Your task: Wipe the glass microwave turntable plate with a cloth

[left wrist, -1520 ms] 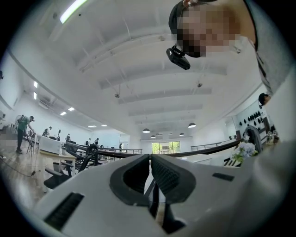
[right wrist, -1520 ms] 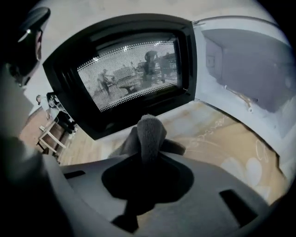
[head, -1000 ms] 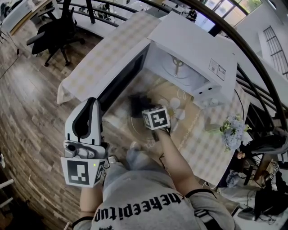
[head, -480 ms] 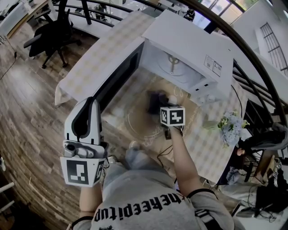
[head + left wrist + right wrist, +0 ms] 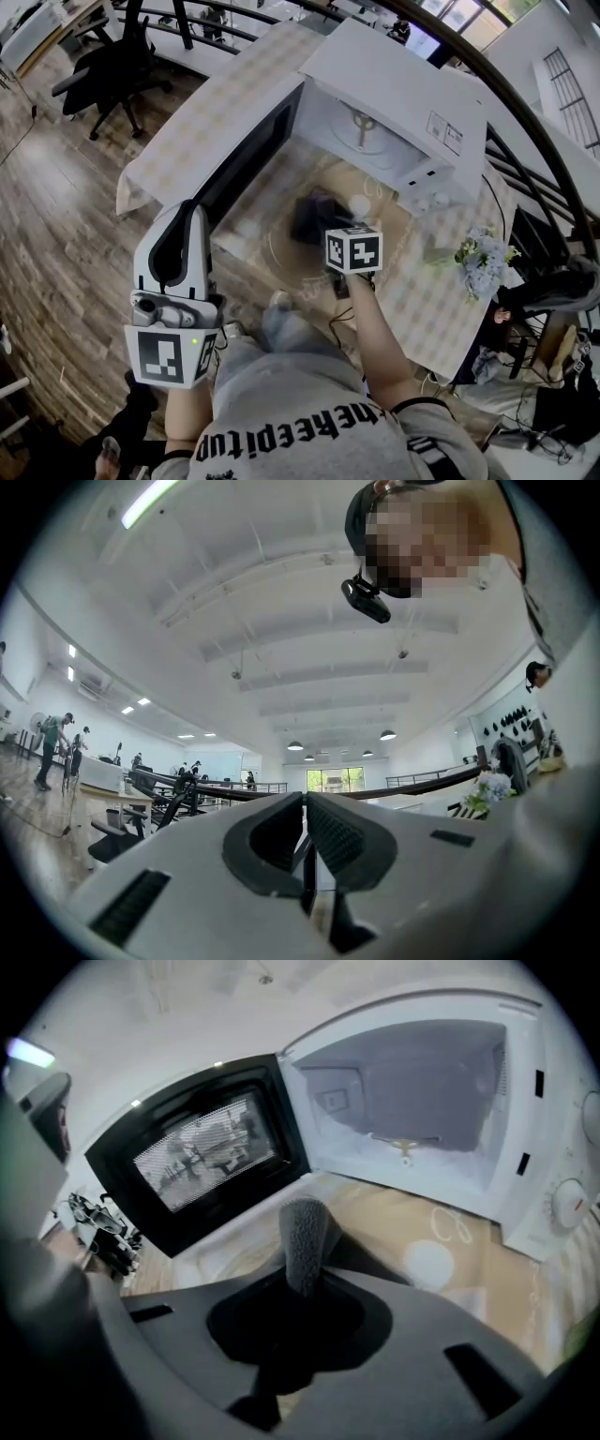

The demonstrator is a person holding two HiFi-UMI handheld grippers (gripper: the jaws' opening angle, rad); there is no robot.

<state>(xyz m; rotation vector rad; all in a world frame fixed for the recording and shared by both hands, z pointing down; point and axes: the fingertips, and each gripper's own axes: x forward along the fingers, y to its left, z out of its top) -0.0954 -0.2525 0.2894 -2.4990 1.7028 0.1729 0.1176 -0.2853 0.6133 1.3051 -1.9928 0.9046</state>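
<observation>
Standing open on the check-covered table [image 5: 211,108], the white microwave oven [image 5: 398,80] contained no plate. Its pale cavity held only a small drive hub [image 5: 405,1150] at the middle of the floor. The clear round glass turntable plate [image 5: 284,255] lay on the table just in front of the cavity, beside the swung-out black door [image 5: 246,164].

The right gripper [image 5: 302,1290] was clamped on a dark grey nubbly cloth [image 5: 314,214], which sat over the far part of the plate. Whether the cloth pressed on the glass could not be told.

The head view alone gave the plate's outline, together with pale blue-and-white flowers [image 5: 480,261] at the table's right end and a black office chair [image 5: 112,66] on the wooden floor. The right gripper view alone showed the cloth's coarse weave, a fold of it standing up between the jaws, and the round control knobs [image 5: 567,1204] on the oven's front panel.

The left gripper [image 5: 192,214] was raised clear of the table. Its own view looked across a bright hall towards the ceiling, with neither plate nor oven in it, and showed the jaws pressed together with nothing between them.

The plate read mainly as a faint pale arc of rim, with the tan table covering visible through the glass.
</observation>
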